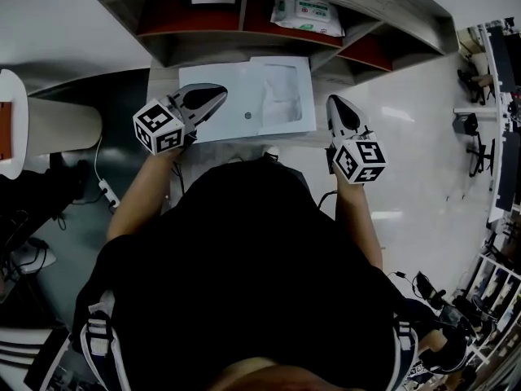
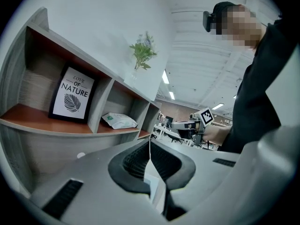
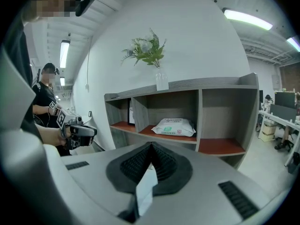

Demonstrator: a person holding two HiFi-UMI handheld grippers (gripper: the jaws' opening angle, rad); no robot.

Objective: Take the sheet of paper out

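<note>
left gripper [image 2: 150, 144] jaws closed together before a shelf [image 2: 70, 125] holding a framed print [image 2: 72, 94].

Shelf [image 3: 222, 118] looks matt wood; folder [image 1: 244, 88] perhaps glossy plastic.

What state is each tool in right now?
Left tool: closed, nothing seen held.
Right tool: closed, nothing seen held.

The left hand-held gripper [image 1: 218, 96] covers the left edge of the folder [image 1: 244, 88]. The person's torso [image 1: 244, 259] hides the near edge of the desk [image 1: 165, 84]. Print on the wipes pack [image 1: 308, 15] is too small to read.
</note>
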